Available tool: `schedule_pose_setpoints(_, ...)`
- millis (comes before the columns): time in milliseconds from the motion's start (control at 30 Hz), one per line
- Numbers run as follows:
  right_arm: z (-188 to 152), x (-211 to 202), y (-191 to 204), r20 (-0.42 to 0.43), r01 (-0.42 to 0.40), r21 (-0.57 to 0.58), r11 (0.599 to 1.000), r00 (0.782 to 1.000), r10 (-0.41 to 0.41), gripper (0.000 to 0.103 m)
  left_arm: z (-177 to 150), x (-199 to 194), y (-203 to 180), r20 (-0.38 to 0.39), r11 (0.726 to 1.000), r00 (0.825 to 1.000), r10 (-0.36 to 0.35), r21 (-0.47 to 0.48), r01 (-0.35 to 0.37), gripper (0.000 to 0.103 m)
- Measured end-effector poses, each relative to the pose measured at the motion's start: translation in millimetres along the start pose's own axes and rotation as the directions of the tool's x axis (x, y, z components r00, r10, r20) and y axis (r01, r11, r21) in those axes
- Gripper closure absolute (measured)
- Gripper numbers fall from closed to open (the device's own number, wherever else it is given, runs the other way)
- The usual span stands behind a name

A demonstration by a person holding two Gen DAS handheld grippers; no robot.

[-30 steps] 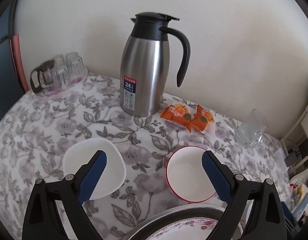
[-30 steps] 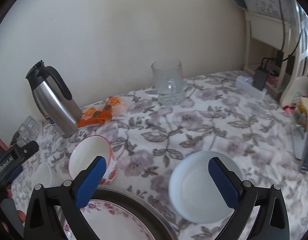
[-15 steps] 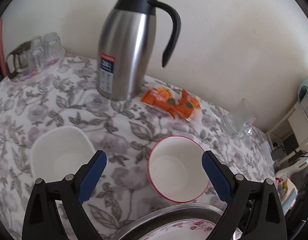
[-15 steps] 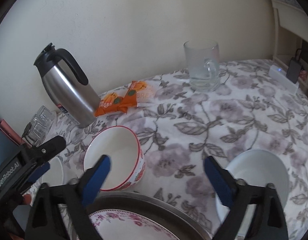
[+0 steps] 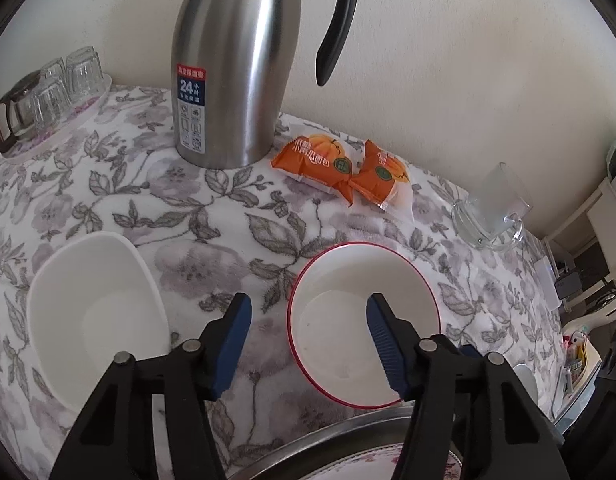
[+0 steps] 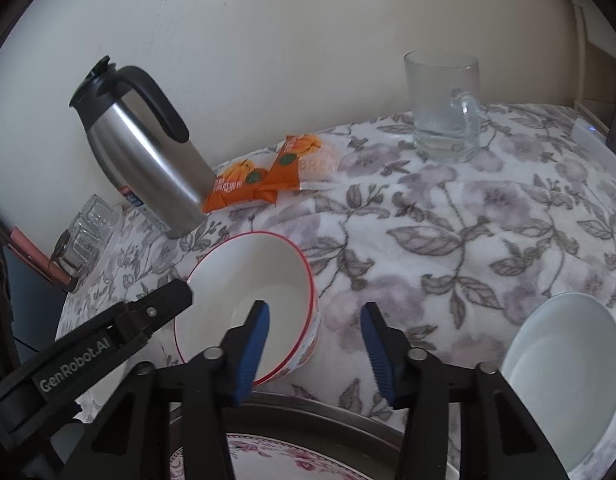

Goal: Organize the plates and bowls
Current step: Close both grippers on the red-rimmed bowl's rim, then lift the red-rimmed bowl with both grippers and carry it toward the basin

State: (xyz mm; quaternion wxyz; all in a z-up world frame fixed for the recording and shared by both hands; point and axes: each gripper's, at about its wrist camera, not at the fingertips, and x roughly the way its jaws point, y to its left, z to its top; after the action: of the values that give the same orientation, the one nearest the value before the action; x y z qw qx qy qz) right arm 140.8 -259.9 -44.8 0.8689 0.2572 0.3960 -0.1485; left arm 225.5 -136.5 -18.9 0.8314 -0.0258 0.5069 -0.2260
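Closing in on the red-rimmed bowl [image 5: 364, 320] from both sides, we now have it large in both wrist views, where a second ago it sat farther off and smaller. Our left gripper [image 5: 308, 336] has just been narrowing its jaws to about half their spread; its right pad hangs over the bowl's hollow and its left pad over the floral tablecloth [image 5: 227, 216], so the bowl's left wall lies between them, not yet pinched as far as we can see. Our right gripper [image 6: 314, 344] has likewise been closing and straddles the opposite wall of the same bowl [image 6: 251, 300], one pad inside, one outside over the cloth; no pad is clearly pressing. Neither claw holds anything.

The bowl stands upright on the cloth, just beyond the metal tray [image 5: 348, 432] that carries a flowered plate [image 6: 267, 456]. A white squarish bowl [image 5: 95, 320] sits to its left and a white round bowl [image 6: 568, 380] to its right, each apart from it. The steel thermos [image 5: 235, 64], snack packets [image 5: 340, 168] and glass mug [image 6: 444, 108] stay behind, untouched.

We judge that a two-handed lift of this bowl is being set up, likely toward the tray or another bowl; the grip itself is still to come.
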Motion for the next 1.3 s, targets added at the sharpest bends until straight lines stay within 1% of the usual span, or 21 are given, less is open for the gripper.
schedule_pose_setpoints(33, -1, 2, 1, -0.005, -0.004, -0.002, 1.000, 1.000, 0.004, 0.065, -1, 3, 0, -0.006, 1.000, 1.000, 0.001, 0.001, -0.001, 0.050)
schedule_pose_setpoints(67, -1, 3, 2, -0.009, -0.002, -0.002, 1.000, 1.000, 0.002, 0.068, -1, 5, 1, -0.011, 1.000, 1.000, 0.003, 0.000, -0.003, 0.053)
schedule_pose_setpoints(100, -2, 5, 3, -0.013, 0.001, -0.003, 1.000, 1.000, -0.001, 0.069, -2, 7, 2, -0.018, 1.000, 1.000, 0.005, 0.001, -0.005, 0.058)
schedule_pose_setpoints(133, -3, 7, 4, -0.016, 0.002, -0.005, 1.000, 1.000, -0.002, 0.071, -2, 9, 2, -0.023, 1.000, 1.000, 0.006, 0.005, -0.006, 0.065)
schedule_pose_setpoints(167, -3, 9, 4, -0.022, 0.001, -0.007, 1.000, 1.000, -0.001, 0.073, -3, 11, 2, -0.027, 1.000, 1.000, 0.008, 0.009, -0.007, 0.068)
schedule_pose_setpoints(233, -4, 12, 4, -0.033, 0.003, -0.003, 1.000, 0.999, -0.003, 0.075, -5, 16, 2, -0.035, 1.000, 0.999, 0.008, 0.016, -0.007, 0.076)
schedule_pose_setpoints(333, -5, 17, 5, -0.048, 0.003, -0.006, 1.000, 0.999, -0.003, 0.077, -8, 24, 2, -0.053, 1.000, 0.999, 0.012, 0.019, -0.011, 0.084)
schedule_pose_setpoints(467, -5, 24, 7, -0.071, -0.009, -0.012, 1.000, 0.997, 0.008, 0.077, -10, 30, 3, -0.065, 1.000, 0.998, 0.015, 0.020, -0.014, 0.087)
schedule_pose_setpoints(633, -3, 29, 10, -0.081, 0.006, -0.020, 1.000, 0.997, -0.007, 0.077, -11, 34, 5, -0.073, 1.000, 0.997, 0.008, 0.020, -0.007, 0.088)
schedule_pose_setpoints(733, 0, 32, 8, -0.107, 0.007, -0.008, 1.000, 0.994, -0.008, 0.077, -10, 36, 6, -0.079, 1.000, 0.997, 0.004, 0.019, -0.003, 0.088)
schedule_pose_setpoints(867, 3, 35, 10, -0.122, 0.026, -0.022, 0.999, 0.992, -0.029, 0.077, -10, 37, 7, -0.080, 1.000, 0.997, -0.002, 0.018, 0.003, 0.088)
schedule_pose_setpoints(933, 4, 37, 10, -0.130, 0.029, -0.025, 0.999, 0.991, -0.032, 0.077, -10, 37, 7, -0.080, 1.000, 0.997, -0.001, 0.017, 0.003, 0.090)
schedule_pose_setpoints(1000, 4, 38, 9, -0.133, 0.024, -0.017, 1.000, 0.991, -0.026, 0.079, -9, 37, 8, -0.080, 1.000, 0.997, -0.002, 0.013, 0.003, 0.091)
schedule_pose_setpoints(1167, 3, 37, 12, -0.121, 0.040, -0.033, 0.999, 0.992, -0.044, 0.079, -9, 37, 9, -0.077, 1.000, 0.997, -0.006, 0.011, 0.007, 0.091)
schedule_pose_setpoints(1300, 0, 35, 10, -0.103, 0.030, -0.018, 0.999, 0.994, -0.032, 0.079, -9, 36, 10, -0.070, 1.000, 0.997, -0.017, 0.002, 0.017, 0.091)
